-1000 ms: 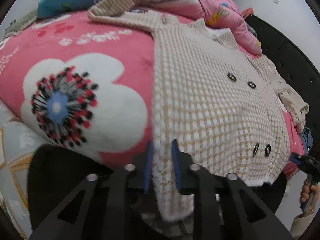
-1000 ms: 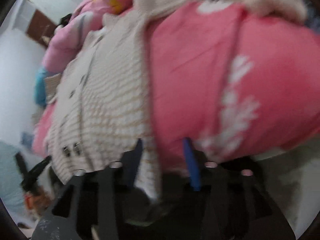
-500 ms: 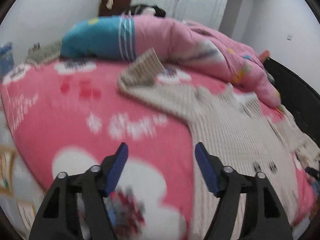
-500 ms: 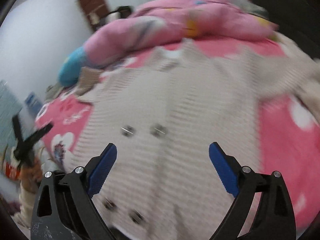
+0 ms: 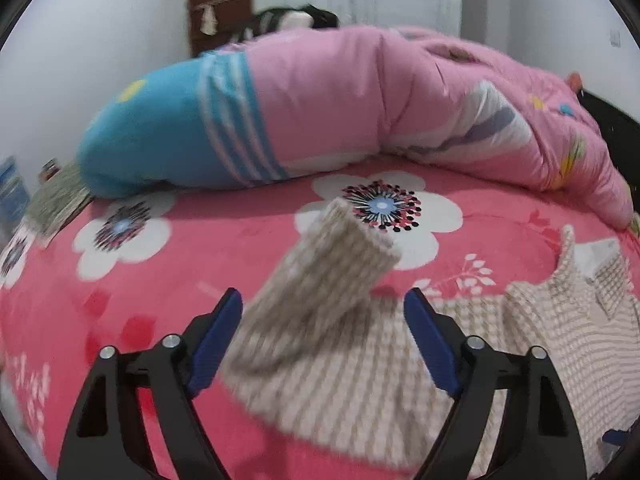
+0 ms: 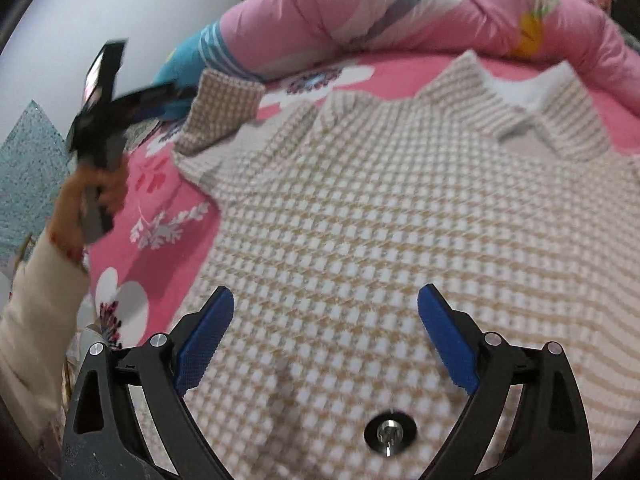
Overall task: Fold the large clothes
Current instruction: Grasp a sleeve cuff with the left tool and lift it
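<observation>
The checked coat (image 6: 380,208) lies flat, front up, across the pink bedspread (image 5: 168,264), its far-left sleeve (image 5: 332,272) turned inward, with the left gripper (image 5: 322,344) spread empty over that sleeve and the right gripper (image 6: 326,344) likewise parted above the body, apparently positioned for folding.

No readable text, label, brand, number or sign anywhere in either view.

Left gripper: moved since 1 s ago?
Yes. The left gripper let go of the beige checked knit cardigan's hem and moved up the pink floral blanket to the sleeve cuff, jaws open.
</observation>
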`<state>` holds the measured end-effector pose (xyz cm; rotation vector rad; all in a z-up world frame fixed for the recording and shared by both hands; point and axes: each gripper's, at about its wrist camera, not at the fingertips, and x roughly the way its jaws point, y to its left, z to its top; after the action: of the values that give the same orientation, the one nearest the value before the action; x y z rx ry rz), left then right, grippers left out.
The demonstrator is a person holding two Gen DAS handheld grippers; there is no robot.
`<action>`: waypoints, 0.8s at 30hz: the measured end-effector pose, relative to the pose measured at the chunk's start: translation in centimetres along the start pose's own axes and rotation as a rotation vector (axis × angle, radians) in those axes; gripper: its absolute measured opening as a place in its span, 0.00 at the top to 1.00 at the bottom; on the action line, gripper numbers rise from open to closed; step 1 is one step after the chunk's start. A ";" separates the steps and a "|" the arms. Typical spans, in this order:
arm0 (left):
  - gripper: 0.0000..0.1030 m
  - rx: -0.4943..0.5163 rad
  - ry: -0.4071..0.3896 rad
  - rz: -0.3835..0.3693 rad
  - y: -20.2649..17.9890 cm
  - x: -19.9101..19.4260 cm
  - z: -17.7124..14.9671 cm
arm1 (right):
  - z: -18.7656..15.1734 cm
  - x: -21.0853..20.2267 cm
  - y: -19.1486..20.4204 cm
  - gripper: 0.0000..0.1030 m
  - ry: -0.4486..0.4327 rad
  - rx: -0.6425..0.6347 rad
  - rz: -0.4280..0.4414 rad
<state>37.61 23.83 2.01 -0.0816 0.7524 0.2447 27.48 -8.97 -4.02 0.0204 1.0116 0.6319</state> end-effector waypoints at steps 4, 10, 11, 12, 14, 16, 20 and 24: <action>0.18 0.044 0.078 0.020 -0.2 5.2 1.7 | -0.3 0.8 -0.9 0.13 0.020 0.008 0.018; 0.75 0.020 0.112 0.004 0.8 7.1 2.3 | -0.6 -0.3 -1.7 0.13 -0.001 0.024 0.041; 0.78 0.015 0.112 0.002 0.9 6.9 2.3 | -0.7 -0.5 -2.2 0.14 -0.004 0.044 0.040; 0.80 0.010 0.103 0.007 0.9 6.4 2.4 | -0.7 -0.7 -2.5 0.15 -0.006 0.060 0.044; 0.82 0.004 0.062 -0.005 0.6 3.7 2.5 | -0.9 -1.6 -3.1 0.17 -0.012 0.102 0.057; 0.83 -0.007 0.020 -0.071 -0.1 0.3 2.9 | -1.3 -3.1 -3.6 0.17 -0.033 0.131 0.059; 0.82 0.046 -0.075 -0.230 -4.2 -7.7 3.4 | -3.0 -6.7 -4.4 0.17 -0.078 0.160 0.031; 0.80 0.066 -0.104 -0.465 -10.5 -15.1 1.8 | -5.8 -10.4 -5.4 0.17 -0.117 0.214 -0.002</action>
<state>30.82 11.07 13.58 -0.1774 0.6179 -0.2174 21.61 -20.22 -0.67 0.2418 0.9614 0.5121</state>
